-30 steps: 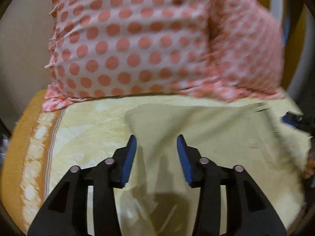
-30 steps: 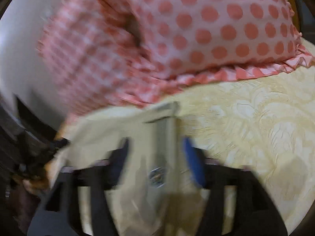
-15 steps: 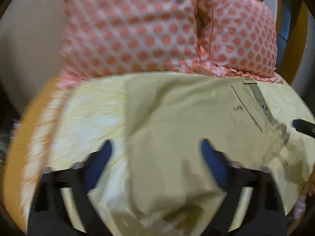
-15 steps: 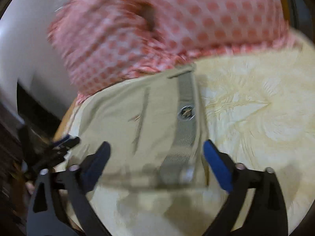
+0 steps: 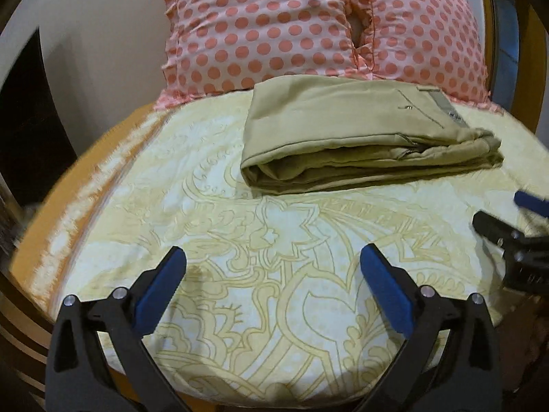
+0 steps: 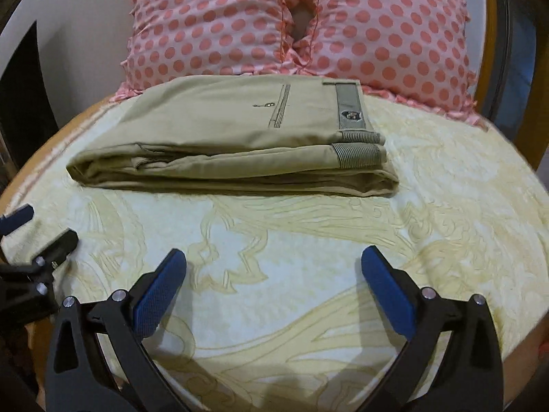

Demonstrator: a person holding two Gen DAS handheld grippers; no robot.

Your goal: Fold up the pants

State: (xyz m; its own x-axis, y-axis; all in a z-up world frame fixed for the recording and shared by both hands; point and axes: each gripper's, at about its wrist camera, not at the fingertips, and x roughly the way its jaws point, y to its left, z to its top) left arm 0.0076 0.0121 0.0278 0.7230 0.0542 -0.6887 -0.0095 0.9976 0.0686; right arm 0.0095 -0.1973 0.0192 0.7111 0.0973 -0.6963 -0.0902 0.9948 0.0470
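The khaki pants (image 5: 357, 134) lie folded in a flat stack on the yellow patterned bedsheet (image 5: 274, 274), against the pillows. They also show in the right wrist view (image 6: 233, 144), waistband and back pocket on top. My left gripper (image 5: 272, 267) is open and empty, held back from the pants over the sheet. My right gripper (image 6: 272, 267) is open and empty too, at a similar distance. The right gripper's fingers (image 5: 507, 237) show at the right edge of the left wrist view; the left gripper's fingers (image 6: 41, 254) show at the left edge of the right wrist view.
Two pink polka-dot pillows (image 5: 308, 24) stand behind the pants against a white wall; they also show in the right wrist view (image 6: 302, 24). The orange border of the sheet (image 5: 89, 185) marks the bed's left edge.
Both grippers opened wide, let go of the pants and pulled back from them. The pants now lie folded by the pillows.
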